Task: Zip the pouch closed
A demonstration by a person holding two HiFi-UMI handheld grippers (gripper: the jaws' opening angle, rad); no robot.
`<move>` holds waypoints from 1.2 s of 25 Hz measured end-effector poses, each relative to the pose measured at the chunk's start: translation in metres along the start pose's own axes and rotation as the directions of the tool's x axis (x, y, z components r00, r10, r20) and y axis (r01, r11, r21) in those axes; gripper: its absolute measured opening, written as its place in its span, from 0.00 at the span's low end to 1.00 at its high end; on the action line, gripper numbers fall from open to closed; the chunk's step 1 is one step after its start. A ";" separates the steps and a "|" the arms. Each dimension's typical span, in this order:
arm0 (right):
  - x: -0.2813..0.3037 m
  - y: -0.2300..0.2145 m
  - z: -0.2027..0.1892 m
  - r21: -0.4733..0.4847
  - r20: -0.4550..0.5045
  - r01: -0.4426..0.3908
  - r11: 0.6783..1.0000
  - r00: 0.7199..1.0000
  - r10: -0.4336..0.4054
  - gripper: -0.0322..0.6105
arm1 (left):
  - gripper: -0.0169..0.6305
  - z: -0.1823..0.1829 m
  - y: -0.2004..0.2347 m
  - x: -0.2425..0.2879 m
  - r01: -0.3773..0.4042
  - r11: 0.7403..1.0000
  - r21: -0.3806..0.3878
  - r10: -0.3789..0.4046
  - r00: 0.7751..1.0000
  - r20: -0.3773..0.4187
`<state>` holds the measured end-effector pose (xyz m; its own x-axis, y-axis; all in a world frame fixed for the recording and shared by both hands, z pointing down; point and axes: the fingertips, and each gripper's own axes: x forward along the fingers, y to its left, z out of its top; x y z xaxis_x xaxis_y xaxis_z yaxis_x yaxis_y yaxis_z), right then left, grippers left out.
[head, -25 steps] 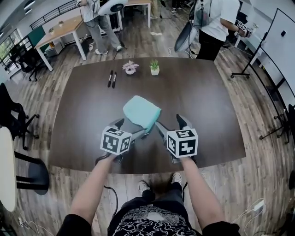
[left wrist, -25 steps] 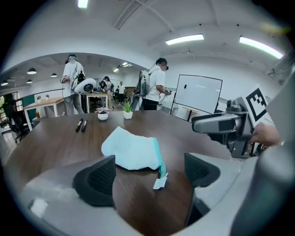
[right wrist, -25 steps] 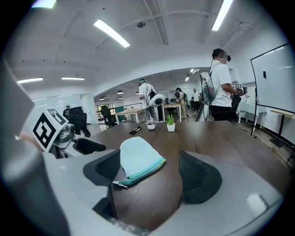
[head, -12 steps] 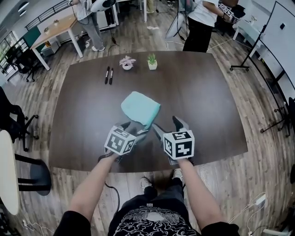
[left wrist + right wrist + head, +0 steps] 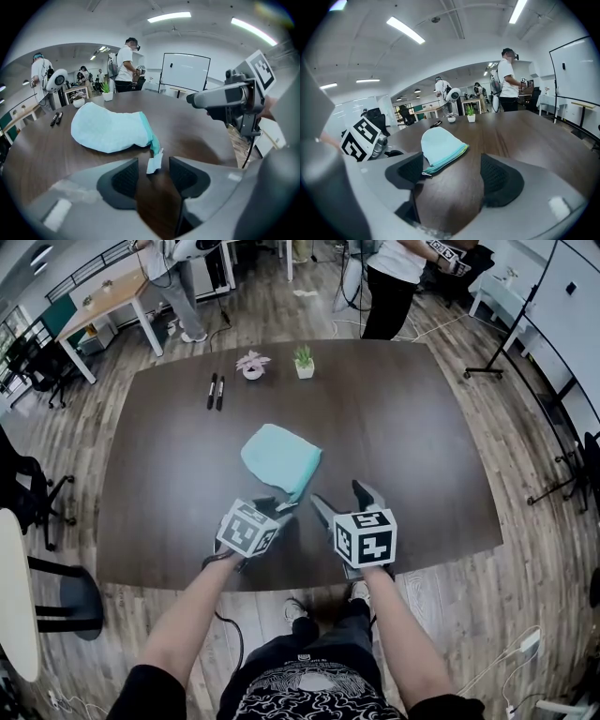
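Observation:
A light teal pouch (image 5: 279, 457) lies flat on the dark table (image 5: 422, 446), its zipper edge (image 5: 447, 161) facing right. From its near corner trails a small white tag (image 5: 154, 163). My left gripper (image 5: 281, 507) is low at that corner and its jaws are closing. In the left gripper view (image 5: 153, 174) the tag lies between the pads, with gaps on both sides. My right gripper (image 5: 339, 498) hovers open just right of the corner. In the right gripper view (image 5: 452, 176) nothing sits between its pads, and the zipper's near end (image 5: 425, 173) is beside its left pad.
Two black markers (image 5: 214, 390) and two small potted plants (image 5: 251, 365) (image 5: 304, 362) stand at the table's far side. People stand beyond the far edge (image 5: 384, 277). Office chairs (image 5: 28, 493) are at the left. The table's front edge (image 5: 309, 582) runs just below my grippers.
My left gripper has sunk toward the pouch's near corner and its jaws have narrowed around the tag. The right gripper has stayed almost in place, still wide.

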<state>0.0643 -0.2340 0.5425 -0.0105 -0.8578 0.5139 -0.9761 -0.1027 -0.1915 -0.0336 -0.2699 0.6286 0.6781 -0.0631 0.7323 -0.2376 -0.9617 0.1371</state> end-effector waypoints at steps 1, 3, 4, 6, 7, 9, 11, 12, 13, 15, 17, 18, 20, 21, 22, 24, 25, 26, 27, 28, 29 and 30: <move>-0.001 -0.002 -0.001 0.001 -0.002 0.003 1.000 1.000 -0.003 0.64 | 0.35 0.000 -0.001 0.002 0.001 1.000 -0.001 -0.001 1.000 0.002; -0.004 -0.007 -0.004 0.004 -0.006 0.011 1.000 1.000 -0.011 0.64 | 0.30 0.001 -0.002 0.005 0.002 1.000 -0.003 -0.002 1.000 0.005; -0.005 -0.008 -0.005 0.006 -0.008 0.014 1.000 1.000 -0.014 0.64 | 0.27 0.001 -0.003 0.005 0.000 1.000 -0.003 0.000 1.000 0.005; -0.005 -0.008 -0.005 0.007 -0.010 0.014 1.000 1.000 -0.014 0.64 | 0.21 0.000 -0.002 0.005 -0.006 1.000 0.001 0.006 1.000 0.004; -0.005 -0.008 -0.005 0.007 -0.011 0.014 1.000 1.000 -0.014 0.64 | 0.16 0.000 -0.001 0.005 -0.009 1.000 0.001 0.009 1.000 0.002; -0.005 -0.009 -0.005 0.004 -0.012 0.012 1.000 1.000 -0.012 0.64 | 0.09 0.000 0.001 0.004 -0.010 1.000 -0.009 0.011 1.000 0.004; -0.005 -0.010 -0.005 0.003 -0.013 0.011 1.000 1.000 -0.011 0.64 | 0.07 0.002 0.001 0.003 0.000 1.000 -0.022 0.000 1.000 0.013; -0.006 -0.011 -0.005 0.002 -0.013 0.009 1.000 1.000 -0.009 0.64 | 0.06 0.004 0.000 0.002 0.007 1.000 -0.030 -0.006 1.000 0.019; -0.006 -0.011 -0.005 0.001 -0.014 0.005 1.000 1.000 -0.005 0.63 | 0.06 0.006 0.000 0.001 0.014 0.999 -0.043 -0.012 1.000 0.027; -0.006 -0.011 -0.003 -0.005 -0.015 -0.005 1.000 1.000 0.005 0.63 | 0.06 0.010 -0.001 -0.005 0.028 0.996 -0.079 -0.024 0.999 0.048; -0.007 -0.010 -0.001 -0.012 -0.016 -0.015 1.000 1.000 0.015 0.63 | 0.06 0.015 -0.002 -0.010 0.040 0.993 -0.114 -0.032 0.997 0.069; -0.007 -0.009 0.000 -0.016 -0.016 -0.022 1.000 1.000 0.021 0.63 | 0.06 0.016 -0.002 -0.013 0.043 0.991 -0.128 -0.033 0.996 0.077; -0.005 -0.006 0.002 -0.026 -0.017 -0.038 0.999 0.999 0.038 0.63 | 0.06 0.016 -0.001 -0.018 0.046 0.987 -0.154 -0.032 0.995 0.090; -0.004 -0.004 0.004 -0.031 -0.018 -0.047 0.998 0.999 0.046 0.63 | 0.06 0.017 0.000 -0.020 0.050 0.984 -0.170 -0.034 0.995 0.097; -0.003 -0.003 0.006 -0.035 -0.018 -0.056 0.998 0.998 0.055 0.63 | 0.06 0.019 0.000 -0.023 0.056 0.981 -0.188 -0.036 0.994 0.105; -0.003 -0.001 0.010 -0.044 -0.017 -0.075 0.996 0.997 0.074 0.63 | 0.06 0.021 0.001 -0.028 0.062 0.973 -0.223 -0.036 0.992 0.120; -0.003 0.000 0.012 -0.050 -0.017 -0.085 0.995 0.996 0.084 0.63 | 0.06 0.023 0.001 -0.031 0.060 0.970 -0.235 -0.031 0.992 0.125; -0.002 0.001 0.014 -0.057 -0.016 -0.096 0.994 0.995 0.096 0.63 | 0.06 0.024 0.002 -0.034 0.055 0.969 -0.242 -0.024 0.992 0.128; -0.002 0.003 0.016 -0.063 -0.015 -0.108 0.992 0.994 0.107 0.63 | 0.06 0.025 0.003 -0.036 0.049 0.968 -0.245 -0.017 0.991 0.130; -0.001 0.005 0.018 -0.070 -0.014 -0.120 0.990 0.993 0.119 0.63 | 0.06 0.028 0.003 -0.040 0.043 0.969 -0.244 -0.010 0.991 0.134; 0.000 0.007 0.020 -0.076 -0.014 -0.132 0.988 0.991 0.131 0.63 | 0.06 0.031 0.004 -0.044 0.037 0.969 -0.244 -0.003 0.990 0.139; 0.001 0.009 0.023 -0.081 -0.014 -0.143 0.986 0.990 0.143 0.63 | 0.06 0.032 0.006 -0.046 0.034 0.968 -0.249 0.002 0.990 0.141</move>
<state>0.0609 -0.2475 0.5225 -0.1529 -0.8566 0.4928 -0.9789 0.0627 -0.1947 -0.0437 -0.2815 0.5742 0.7691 -0.1017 0.6309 -0.3800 -0.8665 0.3236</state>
